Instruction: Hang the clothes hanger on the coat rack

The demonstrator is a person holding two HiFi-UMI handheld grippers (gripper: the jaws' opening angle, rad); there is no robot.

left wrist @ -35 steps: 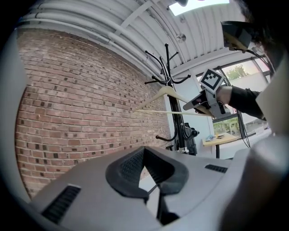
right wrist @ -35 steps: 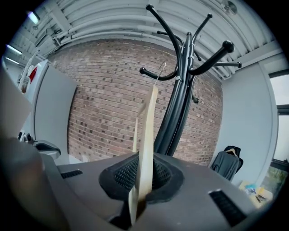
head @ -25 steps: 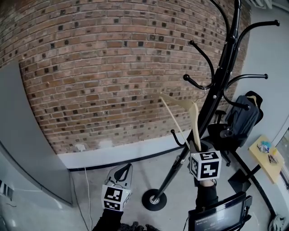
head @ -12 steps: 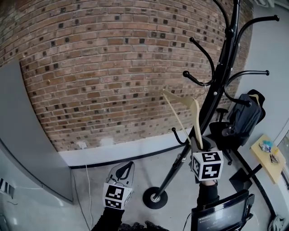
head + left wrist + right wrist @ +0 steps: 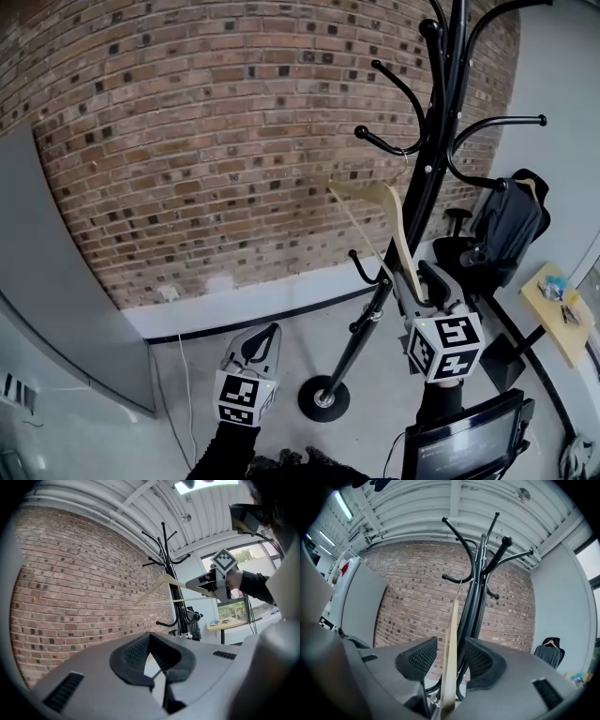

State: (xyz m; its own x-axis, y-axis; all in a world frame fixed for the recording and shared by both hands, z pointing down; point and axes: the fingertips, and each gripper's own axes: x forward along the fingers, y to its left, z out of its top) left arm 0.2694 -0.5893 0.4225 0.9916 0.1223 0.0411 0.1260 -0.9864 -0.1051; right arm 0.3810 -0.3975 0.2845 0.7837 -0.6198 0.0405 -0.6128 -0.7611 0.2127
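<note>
A pale wooden hanger [image 5: 394,220] hangs with its wire hook over a curved arm of the black coat rack [image 5: 427,187]. My right gripper [image 5: 427,281] is at the hanger's lower end. Its jaws have just been opening. In the right gripper view the hanger [image 5: 452,648] stands between the open pads of that gripper [image 5: 451,660] with a gap on each side, in front of the rack [image 5: 476,597]. My left gripper [image 5: 258,345] is low and to the left, shut on nothing. The left gripper view looks past its shut tips [image 5: 152,660] to the hanger [image 5: 168,584] and the rack [image 5: 171,573].
The rack's round base [image 5: 323,398] stands on the floor near a brick wall [image 5: 206,141]. A dark chair with a jacket [image 5: 502,230] and a small table [image 5: 553,319] stand to the right. A monitor [image 5: 464,441] is below my right gripper. A grey panel [image 5: 56,281] stands at left.
The right gripper's jaws have spread apart and let go of the hanger's end, which stays between them. The view has shifted a little. The left gripper has kept still.
</note>
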